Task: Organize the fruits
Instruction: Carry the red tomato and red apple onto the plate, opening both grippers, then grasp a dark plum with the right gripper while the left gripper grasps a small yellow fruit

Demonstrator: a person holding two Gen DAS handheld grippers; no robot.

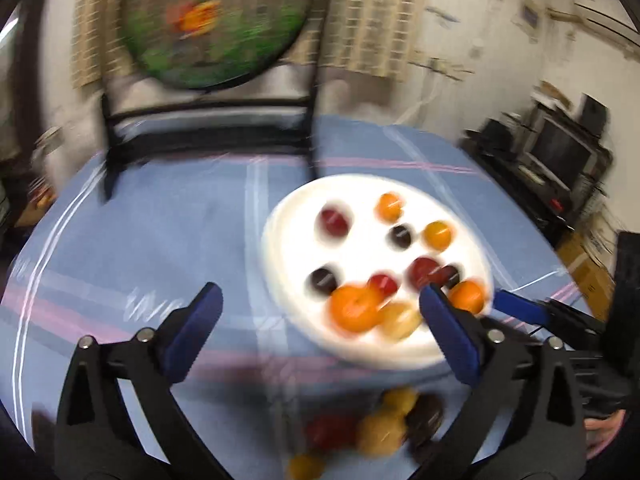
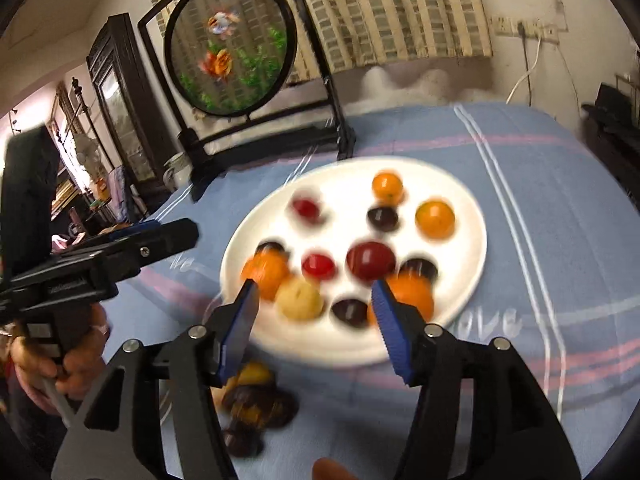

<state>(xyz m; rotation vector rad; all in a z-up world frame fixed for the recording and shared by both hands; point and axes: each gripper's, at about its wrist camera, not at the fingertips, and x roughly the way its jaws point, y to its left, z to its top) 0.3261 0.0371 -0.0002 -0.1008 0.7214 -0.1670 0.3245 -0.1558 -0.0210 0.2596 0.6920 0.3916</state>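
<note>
A white plate on the blue cloth holds several small fruits: oranges, red ones, dark plums and a yellow one. More fruits lie loose on the cloth in front of the plate. My left gripper is open and empty over the plate's near left edge. My right gripper is open and empty above the plate's near edge; it also shows in the left wrist view. Both views are motion-blurred.
A round embroidered screen on a black stand stands at the table's far edge. The blue striped tablecloth covers the table. Dark cabinets and electronics stand beyond the table edges.
</note>
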